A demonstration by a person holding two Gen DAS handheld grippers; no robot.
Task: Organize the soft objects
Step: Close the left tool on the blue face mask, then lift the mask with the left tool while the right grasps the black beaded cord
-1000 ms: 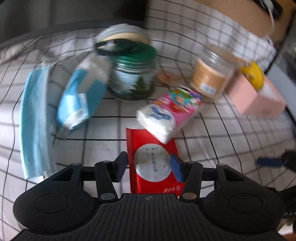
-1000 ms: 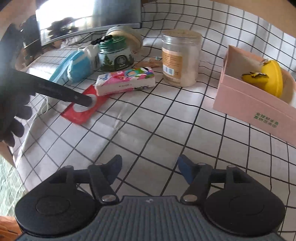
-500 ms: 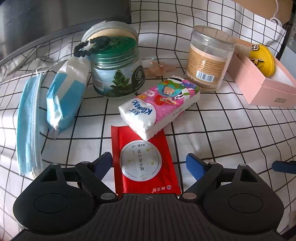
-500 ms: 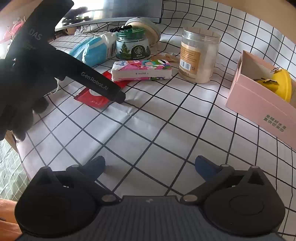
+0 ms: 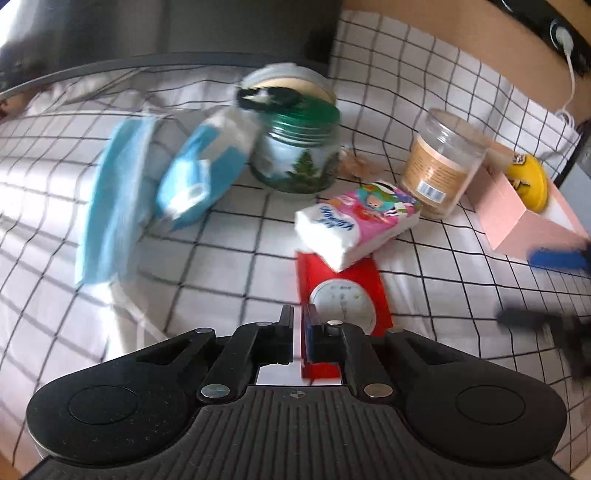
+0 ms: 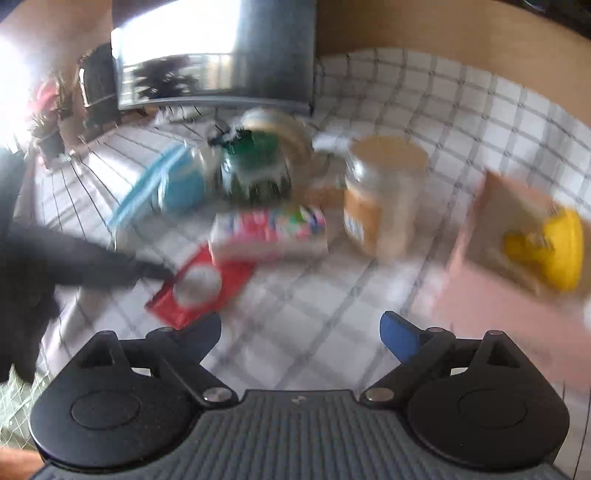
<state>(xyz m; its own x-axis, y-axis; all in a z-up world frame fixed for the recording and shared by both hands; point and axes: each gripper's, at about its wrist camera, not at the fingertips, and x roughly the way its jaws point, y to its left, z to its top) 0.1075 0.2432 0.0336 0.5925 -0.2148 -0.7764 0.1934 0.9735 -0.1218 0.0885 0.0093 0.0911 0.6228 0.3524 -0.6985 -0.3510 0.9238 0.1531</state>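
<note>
My left gripper [image 5: 298,325] is shut on the left edge of a flat red wipes packet [image 5: 341,291] that has a round white label; the packet lies on the checked cloth. A pink tissue pack [image 5: 358,221] rests on its far end. A blue tissue pack [image 5: 201,177] and a blue face mask [image 5: 110,206] lie to the left. My right gripper [image 6: 300,332] is open and empty above the cloth; its view is blurred and shows the red packet [image 6: 201,286], the pink pack [image 6: 269,232] and my left gripper's fingers [image 6: 147,271].
A green-lidded jar [image 5: 299,151] and a clear jar [image 5: 439,166] stand behind the packs. An open pink box [image 5: 517,210] with a yellow object [image 5: 528,181] sits at the right. A dark appliance [image 5: 166,29] stands at the back. The right gripper's blue finger [image 5: 554,256] shows at the right edge.
My left gripper has closed from wide open onto the red packet's edge and shifted left. My right gripper has stayed open and moved closer to the items; both views have blurred.
</note>
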